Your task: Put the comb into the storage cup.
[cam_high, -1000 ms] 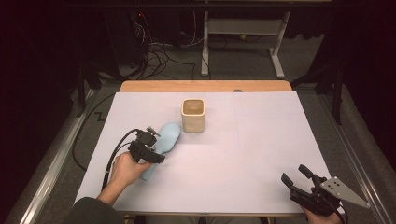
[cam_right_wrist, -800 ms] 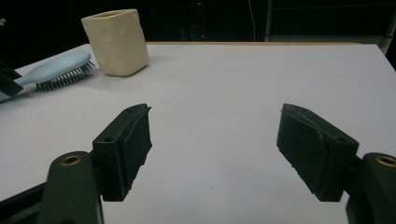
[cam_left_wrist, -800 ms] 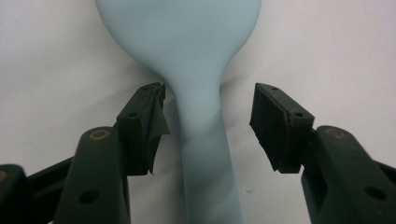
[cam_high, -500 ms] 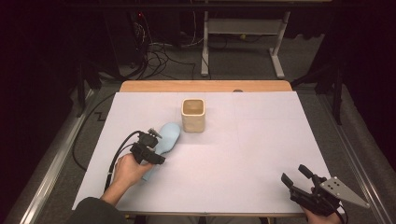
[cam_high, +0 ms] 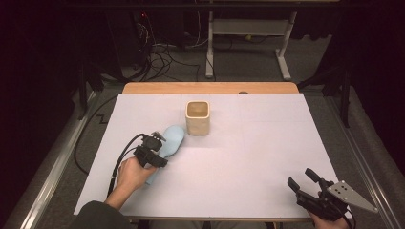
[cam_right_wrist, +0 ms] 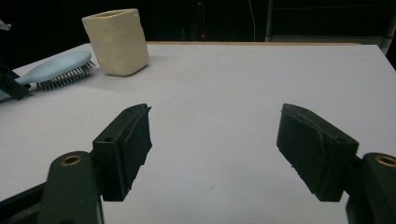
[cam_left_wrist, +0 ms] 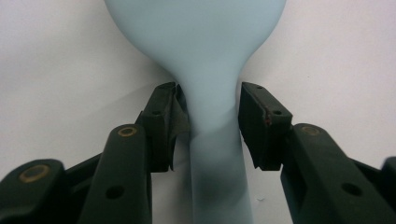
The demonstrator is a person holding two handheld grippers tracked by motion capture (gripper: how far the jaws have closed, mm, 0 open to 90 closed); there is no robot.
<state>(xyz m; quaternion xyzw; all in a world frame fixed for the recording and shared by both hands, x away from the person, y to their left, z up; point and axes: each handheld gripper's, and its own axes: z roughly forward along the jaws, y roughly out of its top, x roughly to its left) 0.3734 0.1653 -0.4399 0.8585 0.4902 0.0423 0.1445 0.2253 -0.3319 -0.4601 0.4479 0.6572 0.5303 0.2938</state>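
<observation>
Two hand-held grippers were in play, and only the left one did anything over the last second. The left hand-held gripper [cam_left_wrist: 209,123] sat on the near left part of the white surface [cam_high: 267,157] with its jaws on either side of the narrow neck of the pale blue hairbrush [cam_left_wrist: 205,70]. They'd just been closing in on it; compared with the earlier frames they were clearly tighter. One pad was right up against the handle, but the other seemed to have a sliver of gap, so I wouldn't call it a firm pinch yet. The brush lay flat where it was before, its head pointing away from that gripper toward the cream cup [cam_high: 197,117], which stood just beyond the brush head. Neither had budged.

Over at the near right corner, the right hand-held gripper [cam_right_wrist: 215,154] stayed put with jaws spread wide, nothing between them, well apart from brush and cup, same as a second ago.
</observation>
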